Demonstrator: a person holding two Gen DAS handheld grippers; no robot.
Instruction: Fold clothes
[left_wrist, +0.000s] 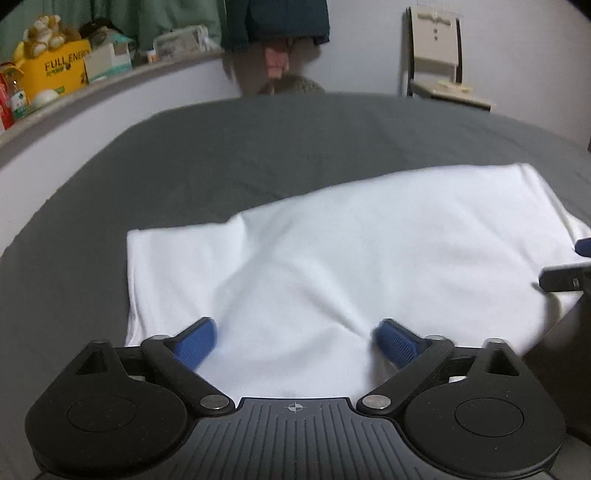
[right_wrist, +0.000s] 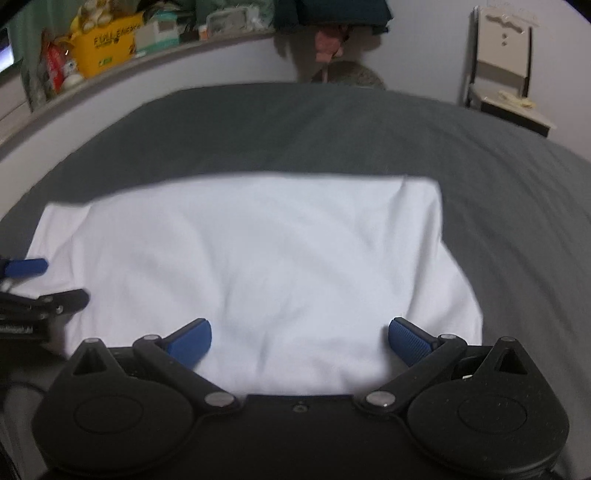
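The left hand-held gripper (left_wrist: 294, 338) is standing released, its two blue pads (left_wrist: 195, 341) spread wide and nothing between them. It is hovering over the near edge of the white cloth (left_wrist: 332, 258), toward the cloth's left part. The right hand-held gripper (right_wrist: 299, 338) is also standing released, its blue pads (right_wrist: 408, 339) far apart, and it is hovering over the near edge of the same cloth, more to the right part. Whether the pads are touching the fabric, I cannot tell. Each gripper is showing in the other camera: the tip of the right one (left_wrist: 569, 266) is appearing at the right border of the left view, and the tip of the left one (right_wrist: 40, 280) at the left border of the right view, both over the cloth.

The cloth is lying folded as a wide rectangle with soft wrinkles on the grey bed (left_wrist: 258, 155), near the bed's near edge, and a broad bare part of the sheet is lying beyond it.

Behind the far edge of the bed a chair (left_wrist: 437, 55) is standing at the right by the wall. At the far left a shelf (left_wrist: 110, 86) is carrying a yellow box (left_wrist: 55, 70) and other small items. A dark garment (left_wrist: 277, 18) is hanging on the wall between them.
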